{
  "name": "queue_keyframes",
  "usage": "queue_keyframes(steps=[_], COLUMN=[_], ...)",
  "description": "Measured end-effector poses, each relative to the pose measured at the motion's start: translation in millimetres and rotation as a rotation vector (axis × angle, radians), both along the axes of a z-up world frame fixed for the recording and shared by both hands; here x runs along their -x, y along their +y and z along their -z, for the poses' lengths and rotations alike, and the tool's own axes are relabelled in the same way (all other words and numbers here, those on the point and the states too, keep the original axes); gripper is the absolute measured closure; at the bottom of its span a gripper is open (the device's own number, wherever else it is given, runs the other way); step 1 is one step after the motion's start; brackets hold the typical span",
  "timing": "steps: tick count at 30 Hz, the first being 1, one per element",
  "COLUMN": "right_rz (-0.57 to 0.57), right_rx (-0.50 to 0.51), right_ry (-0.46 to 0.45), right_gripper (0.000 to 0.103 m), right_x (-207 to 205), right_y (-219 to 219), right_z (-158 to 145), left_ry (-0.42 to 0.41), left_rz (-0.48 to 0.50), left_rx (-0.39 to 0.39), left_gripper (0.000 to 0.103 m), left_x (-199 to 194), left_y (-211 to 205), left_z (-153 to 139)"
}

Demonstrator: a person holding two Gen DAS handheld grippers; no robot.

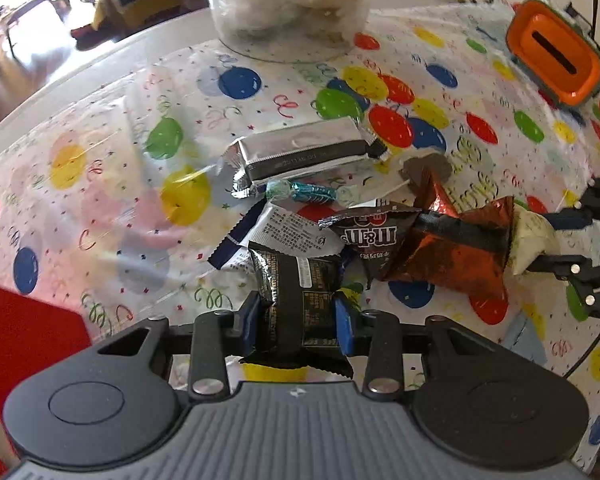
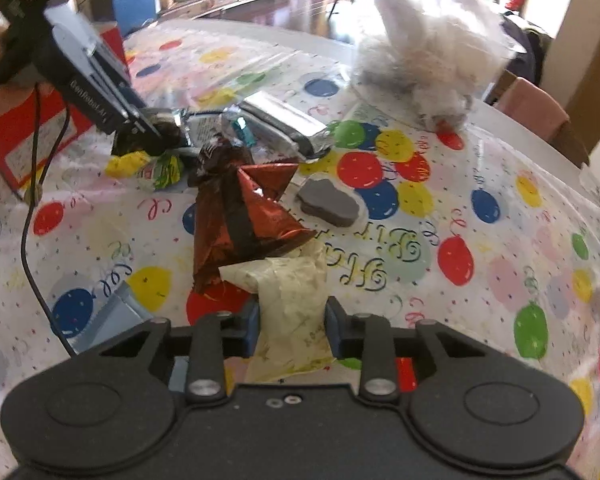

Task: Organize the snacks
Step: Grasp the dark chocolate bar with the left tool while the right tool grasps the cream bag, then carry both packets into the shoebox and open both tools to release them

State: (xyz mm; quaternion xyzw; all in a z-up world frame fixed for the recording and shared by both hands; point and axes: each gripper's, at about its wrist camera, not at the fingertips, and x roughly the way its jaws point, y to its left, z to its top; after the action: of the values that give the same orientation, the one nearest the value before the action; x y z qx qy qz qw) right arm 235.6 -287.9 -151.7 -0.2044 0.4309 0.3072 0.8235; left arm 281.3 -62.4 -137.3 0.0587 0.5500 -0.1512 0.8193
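My left gripper (image 1: 296, 322) is shut on a black snack packet (image 1: 292, 280), its blue pads pressing both sides. In the right wrist view my right gripper (image 2: 292, 324) is shut on a cream wrapper (image 2: 292, 292). Between them lies the snack pile: a red-brown foil packet (image 1: 452, 248), a brown M&M's bag (image 1: 368, 236), a white printed packet (image 1: 284, 228), a teal candy (image 1: 308, 192) and a silver bar (image 1: 304, 156). A grey flat piece (image 2: 328, 200) lies beside the pile. The right gripper (image 1: 572, 244) shows at the left wrist view's right edge.
The balloon-print tablecloth (image 1: 100, 200) covers a round table. A clear container of white fluff (image 1: 292, 0) stands at the far edge. An orange box with a slot (image 1: 556, 60) sits at far right, a red box (image 1: 24, 340) at near left. A cable (image 2: 28, 240) trails over the cloth.
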Motion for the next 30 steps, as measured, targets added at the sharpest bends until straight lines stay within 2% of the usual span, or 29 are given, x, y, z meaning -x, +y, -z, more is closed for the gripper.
queue_keyframes(steps=[9,16,22,30], right_rz=[0.125,0.168,0.168,0.146], right_rx=[-0.077,-0.155,-0.211,-0.261], right_ry=[-0.036,-0.06,-0.073,-0.057], right_gripper=[0.072,0.072,0.072,0.072], right_x=[24.0,44.5,60.6,71.0], right_y=[-10.7,3.9,35.2,90.7], right_z=[-37.9,-77.8,-106.1,-128.8], left_ry=[-0.075,-0.159,-0.195,-0.251], left_rz=[-0.093,-0.158,-0.211,-0.274], left_rx=[0.057,0.078,0.086,0.083], left_gripper=[0.066,0.066,0.066,0.066], left_x=[27.9,57.1,84.7,122.1], left_y=[10.9,24.9,49.9,99.4], left_z=[-35.2,-71.5,-95.2,-119.2])
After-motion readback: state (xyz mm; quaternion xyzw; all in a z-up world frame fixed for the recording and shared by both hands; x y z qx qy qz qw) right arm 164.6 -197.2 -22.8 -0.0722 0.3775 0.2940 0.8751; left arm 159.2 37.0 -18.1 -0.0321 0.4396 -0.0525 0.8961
